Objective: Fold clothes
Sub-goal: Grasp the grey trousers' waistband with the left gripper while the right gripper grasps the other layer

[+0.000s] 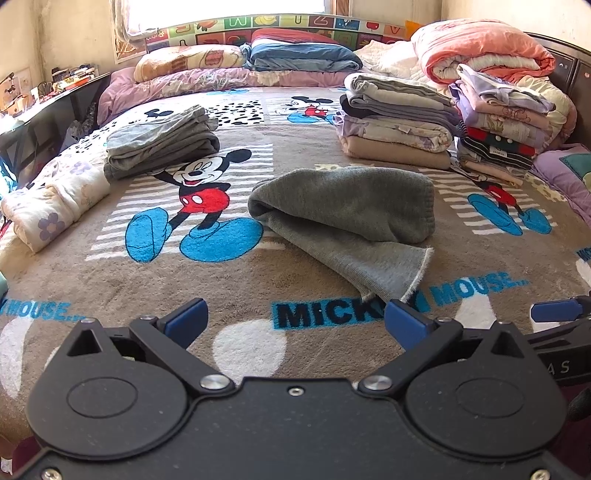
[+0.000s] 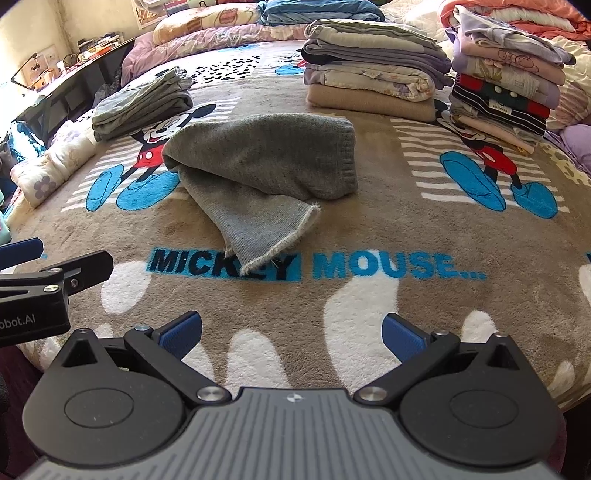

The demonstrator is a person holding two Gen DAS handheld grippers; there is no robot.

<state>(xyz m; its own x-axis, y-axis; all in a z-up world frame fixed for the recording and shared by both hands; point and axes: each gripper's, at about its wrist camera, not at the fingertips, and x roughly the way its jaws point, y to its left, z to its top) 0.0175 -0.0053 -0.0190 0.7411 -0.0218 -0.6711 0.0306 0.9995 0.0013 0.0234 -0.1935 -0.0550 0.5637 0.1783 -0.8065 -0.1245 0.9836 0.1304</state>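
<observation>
Both hand-held grippers, left [image 1: 295, 321] and right [image 2: 291, 332], gape empty near the grey garment [image 1: 343, 210]

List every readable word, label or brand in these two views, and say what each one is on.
"MICKEY MOUSE...": on the blanket, partly covered by the grey garment.
"children": neck label of the striped top in the right-hand stack.
"obot.AI", cut off: body of the left gripper.
"AS", cut off: body of the right gripper.
Letters on the headboard mat: too distorted.
</observation>
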